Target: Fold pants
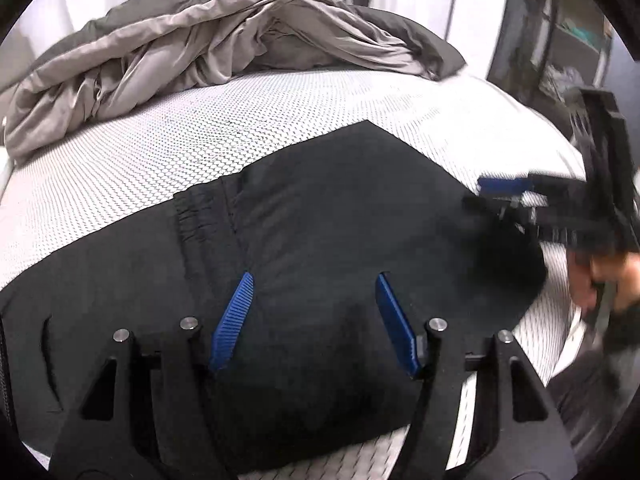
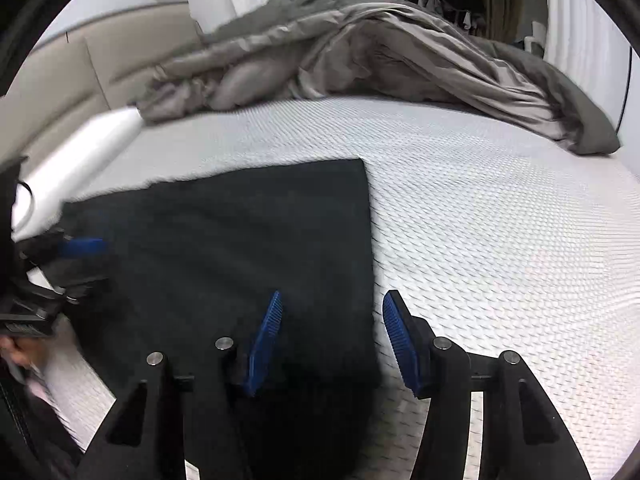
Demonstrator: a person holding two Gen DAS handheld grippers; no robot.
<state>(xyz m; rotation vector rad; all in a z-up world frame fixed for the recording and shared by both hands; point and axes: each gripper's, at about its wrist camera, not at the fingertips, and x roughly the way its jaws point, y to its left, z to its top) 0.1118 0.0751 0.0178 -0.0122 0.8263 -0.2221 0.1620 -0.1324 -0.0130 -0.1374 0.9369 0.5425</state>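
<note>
Black pants lie folded flat on the white textured mattress, with the elastic waistband showing at the left. My left gripper hovers over the near part of the pants, open, with nothing pinched between its blue pads. My right gripper shows blurred at the pants' right end, held by a hand. In the right wrist view the right gripper stands open above the pants, whose right edge runs between its fingers. The left gripper appears blurred at the left.
A crumpled grey duvet is heaped along the far side of the mattress. A beige padded headboard stands at the left, white curtains hang behind, and dark shelving stands past the bed's right edge.
</note>
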